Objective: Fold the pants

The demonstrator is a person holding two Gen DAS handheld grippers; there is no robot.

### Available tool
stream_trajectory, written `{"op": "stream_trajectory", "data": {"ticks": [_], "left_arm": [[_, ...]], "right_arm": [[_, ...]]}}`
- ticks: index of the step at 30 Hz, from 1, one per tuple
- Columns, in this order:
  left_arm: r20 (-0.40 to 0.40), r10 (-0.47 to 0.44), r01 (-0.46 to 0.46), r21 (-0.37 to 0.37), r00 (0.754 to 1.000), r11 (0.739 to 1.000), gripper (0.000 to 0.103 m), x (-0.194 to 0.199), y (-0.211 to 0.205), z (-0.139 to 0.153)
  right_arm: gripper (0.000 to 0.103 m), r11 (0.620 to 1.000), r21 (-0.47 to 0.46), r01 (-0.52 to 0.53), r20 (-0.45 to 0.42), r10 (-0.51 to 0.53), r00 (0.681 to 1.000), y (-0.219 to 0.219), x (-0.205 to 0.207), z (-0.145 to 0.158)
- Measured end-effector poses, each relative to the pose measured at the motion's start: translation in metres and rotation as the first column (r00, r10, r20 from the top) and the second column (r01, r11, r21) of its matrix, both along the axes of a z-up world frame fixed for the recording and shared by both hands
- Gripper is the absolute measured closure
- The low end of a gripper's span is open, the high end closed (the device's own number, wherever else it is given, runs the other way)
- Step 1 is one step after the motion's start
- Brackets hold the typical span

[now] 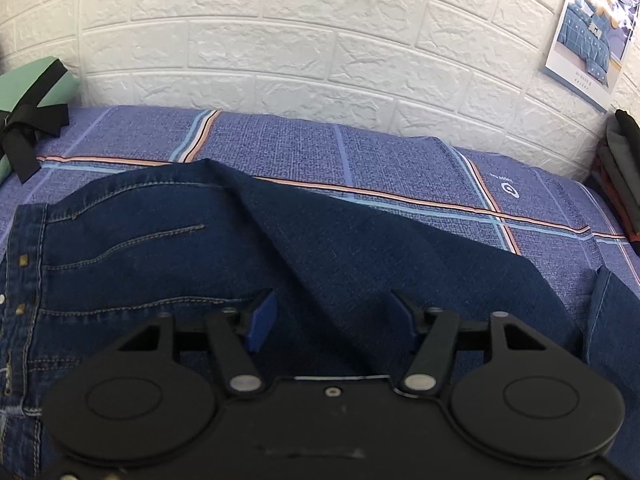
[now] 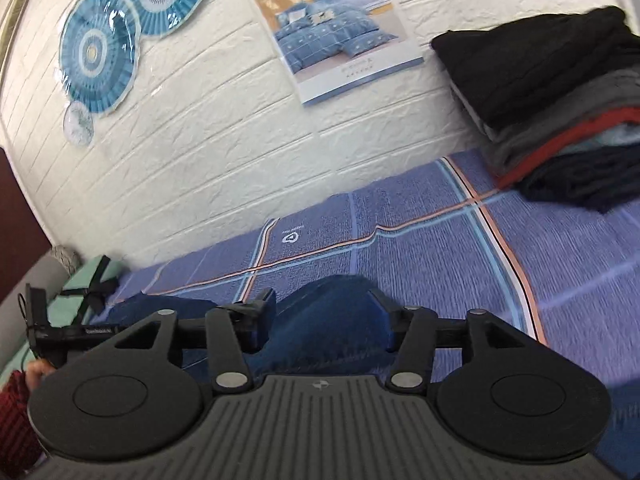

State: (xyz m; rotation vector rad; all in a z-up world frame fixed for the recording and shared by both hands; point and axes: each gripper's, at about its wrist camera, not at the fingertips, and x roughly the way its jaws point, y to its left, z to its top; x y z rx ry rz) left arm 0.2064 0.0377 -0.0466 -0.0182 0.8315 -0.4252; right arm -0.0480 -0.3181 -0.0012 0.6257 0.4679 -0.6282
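Dark blue jeans (image 1: pixel 168 240) lie on the blue plaid bed sheet (image 1: pixel 320 148), waistband at the left, legs running right. My left gripper (image 1: pixel 332 316) hovers just above the thigh part with its jaws wide apart and nothing between them. In the right wrist view, my right gripper (image 2: pixel 324 312) is also spread wide, with a raised bunch of the jeans' fabric (image 2: pixel 332 320) sitting between its fingers; I cannot tell whether the pads touch it. The left gripper shows at the left edge of the right wrist view (image 2: pixel 44 332).
A white brick-pattern wall (image 1: pixel 300 40) runs behind the bed. A stack of folded clothes (image 2: pixel 560 100) sits at the right end of the bed. A mint-green box with a black ribbon (image 1: pixel 28 96) sits at the left end. A poster (image 2: pixel 332 28) hangs on the wall.
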Motion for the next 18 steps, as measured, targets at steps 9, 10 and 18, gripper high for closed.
{"op": "stream_trajectory", "data": {"ticks": [9, 10, 18], "left_arm": [[-0.006, -0.018, 0.018, 0.019, 1.0, 1.0, 0.074, -0.004, -0.013, 0.006], [-0.009, -0.019, 0.019, 0.022, 1.0, 1.0, 0.082, -0.002, -0.014, 0.005], [0.014, 0.013, -0.013, -0.001, 1.0, 1.0, 0.102, -0.002, -0.014, 0.018]], "right_arm": [[0.006, 0.975, 0.057, -0.213, -0.239, 0.22, 0.946, -0.048, 0.063, -0.061], [0.016, 0.973, 0.069, -0.221, -0.24, 0.231, 0.943, -0.045, 0.063, -0.063], [0.086, 0.966, -0.021, -0.257, -0.177, 0.249, 0.952, -0.036, 0.049, -0.024]]}}
